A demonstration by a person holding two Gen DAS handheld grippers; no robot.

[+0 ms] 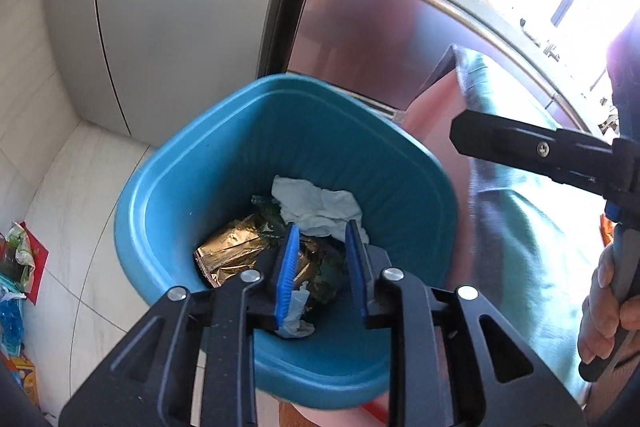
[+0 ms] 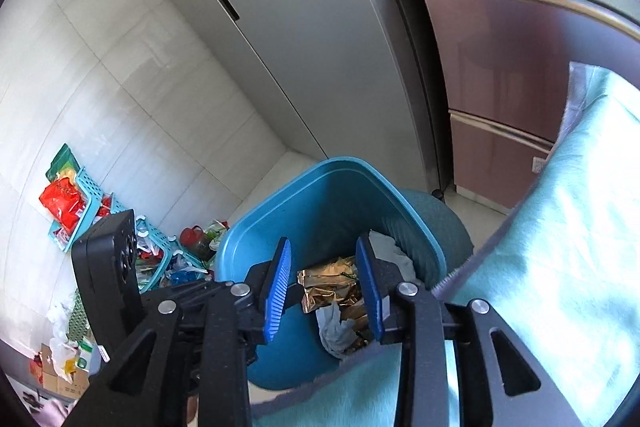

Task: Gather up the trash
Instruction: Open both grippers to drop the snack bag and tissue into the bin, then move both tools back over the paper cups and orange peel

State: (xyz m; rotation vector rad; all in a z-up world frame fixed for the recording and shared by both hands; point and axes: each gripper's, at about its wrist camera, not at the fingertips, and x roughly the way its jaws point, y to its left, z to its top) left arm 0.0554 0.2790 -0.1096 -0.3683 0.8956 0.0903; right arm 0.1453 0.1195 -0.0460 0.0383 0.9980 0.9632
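I hold both grippers, left (image 1: 320,267) and right (image 2: 324,291), over blue bin (image 1: 180,187); fingers narrowly parted, empty, so trash (image 1: 316,207) lies below them

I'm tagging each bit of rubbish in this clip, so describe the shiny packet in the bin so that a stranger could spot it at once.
Start at the blue bin standing on the pale floor in front of the grey fridge. Look down to its bottom, where the rubbish lies. The gold foil packet lies beside a crumpled white tissue; it alone is metallic and creased, while the tissue is soft and matt.
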